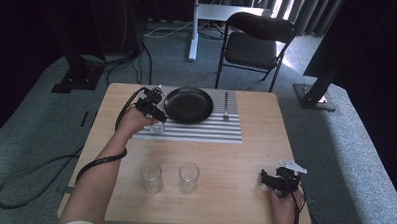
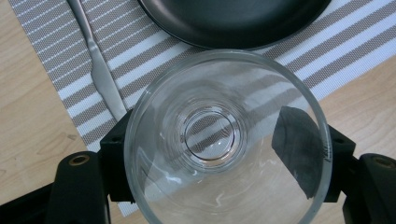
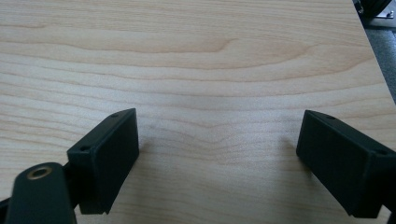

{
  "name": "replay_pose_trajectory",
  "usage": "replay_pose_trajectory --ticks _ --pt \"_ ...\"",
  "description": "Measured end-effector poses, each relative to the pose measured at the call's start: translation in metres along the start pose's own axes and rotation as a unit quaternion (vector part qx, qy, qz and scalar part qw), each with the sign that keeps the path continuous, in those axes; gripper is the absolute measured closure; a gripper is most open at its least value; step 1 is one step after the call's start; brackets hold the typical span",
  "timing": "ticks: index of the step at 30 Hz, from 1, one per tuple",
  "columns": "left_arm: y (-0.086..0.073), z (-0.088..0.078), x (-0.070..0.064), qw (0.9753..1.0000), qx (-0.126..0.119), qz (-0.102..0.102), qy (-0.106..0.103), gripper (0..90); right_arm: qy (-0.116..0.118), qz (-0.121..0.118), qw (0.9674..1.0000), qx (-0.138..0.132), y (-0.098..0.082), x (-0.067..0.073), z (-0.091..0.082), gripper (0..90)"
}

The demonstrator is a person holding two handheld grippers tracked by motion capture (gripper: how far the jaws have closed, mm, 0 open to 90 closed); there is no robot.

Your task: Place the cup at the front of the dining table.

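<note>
Nearest the camera, the right gripper (image 1: 279, 182) is resting at the near right corner of the table (image 1: 255, 159), jaws spread wide over bare wood and gripping nothing. Two empty tumblers (image 1: 151, 178) are standing side by side at the near centre, well apart from either gripper.

Farther off, the left gripper (image 1: 154, 113) is clamping a third clear glass (image 2: 226, 140) by its rim, one pad on each outer side, mouth facing the gripper's camera. This glass is hovering over or just touching the near left edge of the striped placemat (image 1: 206, 132); contact cannot be told. A knife (image 2: 98, 65) is lying on the mat just beside it, a black plate (image 1: 188, 104) just beyond, and a fork (image 1: 226, 105) is lying right of the plate.

Judgement: glass is rigid, light, smooth and breakable. Slippage is likely under a loose pinch, cracking under a hard one. Gripping across the upper wall near the rim is looking adequate; lower it upright and gently.
</note>
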State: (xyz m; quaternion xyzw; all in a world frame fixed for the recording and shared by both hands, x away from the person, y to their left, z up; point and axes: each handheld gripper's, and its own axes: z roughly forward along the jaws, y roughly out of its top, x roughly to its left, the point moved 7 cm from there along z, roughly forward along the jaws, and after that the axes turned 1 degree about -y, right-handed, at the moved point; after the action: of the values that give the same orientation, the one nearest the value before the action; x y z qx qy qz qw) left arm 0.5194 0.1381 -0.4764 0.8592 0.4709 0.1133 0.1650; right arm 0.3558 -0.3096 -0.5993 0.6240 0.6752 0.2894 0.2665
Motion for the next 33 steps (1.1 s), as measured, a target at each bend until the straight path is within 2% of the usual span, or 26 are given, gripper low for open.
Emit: replay_pose_trajectory --ticks 8,14,17,20,22,27,29,31,33 --pt "0.01 0.01 0.015 0.9999 0.0 -0.017 0.0 29.5 0.0 0.0 1.0 0.0 0.0 0.0 0.0 12.6" --pt "0.013 0.019 0.021 0.9998 0.001 -0.022 -0.004 29.5 0.0 0.0 1.0 0.0 0.0 0.0 0.0 12.6" --pt "0.015 0.024 0.024 0.9992 -0.008 -0.034 -0.021 29.5 0.0 0.0 1.0 0.0 0.0 0.0 0.0 12.6" --pt "0.017 0.026 0.026 0.9991 -0.012 -0.035 -0.019 29.5 0.0 0.0 1.0 0.0 0.0 0.0 0.0 12.6" --pt "0.02 0.034 0.028 0.9993 -0.005 -0.035 -0.008 29.5 0.0 0.0 1.0 0.0 0.0 0.0 0.0 12.5" --pt "0.02 0.043 0.029 0.9994 -0.002 -0.033 -0.005 29.5 0.0 0.0 1.0 0.0 0.0 0.0 0.0 12.6" --pt "0.019 0.048 0.031 0.9993 0.0 -0.037 0.002 29.5 0.0 0.0 1.0 0.0 0.0 0.0 0.0 12.6" --pt "0.02 0.05 0.032 0.999 -0.005 -0.044 0.001 29.5 0.0 0.001 1.0 0.0 0.0 0.0 0.0 12.5" --pt "0.021 0.05 0.031 0.999 -0.012 -0.043 0.001 29.4 0.0 -0.001 1.0 0.0 -0.001 0.0 -0.001 12.6"
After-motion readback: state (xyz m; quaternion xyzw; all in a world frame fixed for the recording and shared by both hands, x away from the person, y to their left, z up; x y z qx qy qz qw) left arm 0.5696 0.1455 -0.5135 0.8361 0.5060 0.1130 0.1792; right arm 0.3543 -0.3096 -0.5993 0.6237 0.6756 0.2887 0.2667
